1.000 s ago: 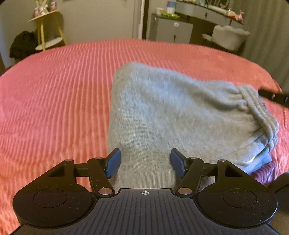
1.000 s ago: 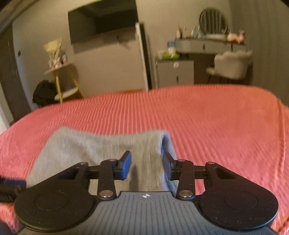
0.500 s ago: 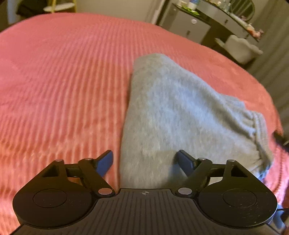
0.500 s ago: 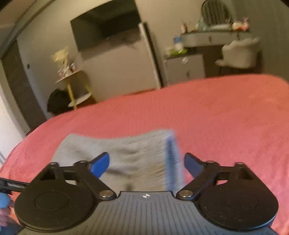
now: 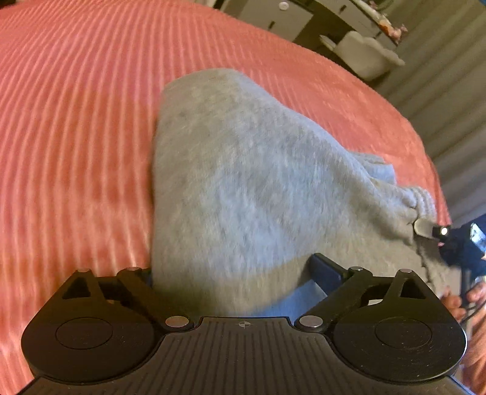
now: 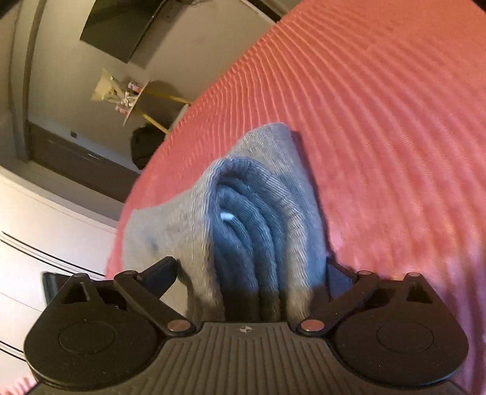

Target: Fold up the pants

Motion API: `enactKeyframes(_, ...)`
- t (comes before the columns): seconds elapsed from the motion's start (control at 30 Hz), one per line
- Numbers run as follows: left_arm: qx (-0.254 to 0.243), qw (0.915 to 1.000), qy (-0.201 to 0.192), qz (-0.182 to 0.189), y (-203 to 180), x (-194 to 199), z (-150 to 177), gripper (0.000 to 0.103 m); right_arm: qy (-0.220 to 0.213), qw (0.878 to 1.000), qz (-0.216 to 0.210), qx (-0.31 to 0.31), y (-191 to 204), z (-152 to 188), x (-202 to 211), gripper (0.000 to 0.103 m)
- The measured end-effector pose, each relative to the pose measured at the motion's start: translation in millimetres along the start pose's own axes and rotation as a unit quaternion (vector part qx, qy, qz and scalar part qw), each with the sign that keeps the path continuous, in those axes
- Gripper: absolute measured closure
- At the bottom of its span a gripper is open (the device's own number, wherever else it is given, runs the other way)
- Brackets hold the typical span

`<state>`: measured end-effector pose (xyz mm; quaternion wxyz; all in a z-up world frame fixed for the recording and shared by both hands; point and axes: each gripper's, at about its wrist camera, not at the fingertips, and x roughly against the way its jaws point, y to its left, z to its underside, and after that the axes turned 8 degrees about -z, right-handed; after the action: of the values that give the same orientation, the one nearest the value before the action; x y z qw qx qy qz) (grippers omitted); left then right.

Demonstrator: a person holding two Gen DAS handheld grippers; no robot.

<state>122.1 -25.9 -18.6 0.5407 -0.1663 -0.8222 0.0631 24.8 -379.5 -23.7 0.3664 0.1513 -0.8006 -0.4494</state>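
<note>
Your left tool (image 5: 231,273) and right tool (image 6: 252,270) both gape around the pants (image 5: 252,170). Nothing is clamped yet. You've bracketed the near edge on the bed (image 5: 76,121), likely for another fold.

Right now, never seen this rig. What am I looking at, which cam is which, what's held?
There is no robot arm: a person carries a pair of hand-held tongs in each hand, with a fisheye camera on each looking forward along its two fingers. The black shape at the bottom of each picture is the tool itself.

The left wrist view shows the left tongs spread wide around one end of folded grey pants lying on a red ribbed bedspread. The right tongs show at that picture's right edge.

The right wrist view shows the right tongs, also wide open, straddling the bunched ribbed end of the pants. Whether either pair actually grips the cloth cannot be told; the jaws look open. A wall TV and furniture sit behind.
</note>
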Motion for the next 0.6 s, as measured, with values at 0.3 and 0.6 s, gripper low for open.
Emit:
enactKeyframes(0.3,0.001,0.9994,-0.018,0.029,12.1,11.2,-2.8,0.04,-0.003,0.999,-0.005,0.038,3.7,3.2,-13.7,0.044)
enactKeyframes(0.6,0.003,0.9996,-0.024,-0.013,-8.5,14.2,-13.5,0.06,-0.013,0.995,0.082,0.06,37.8,1.8,-36.3,0.045)
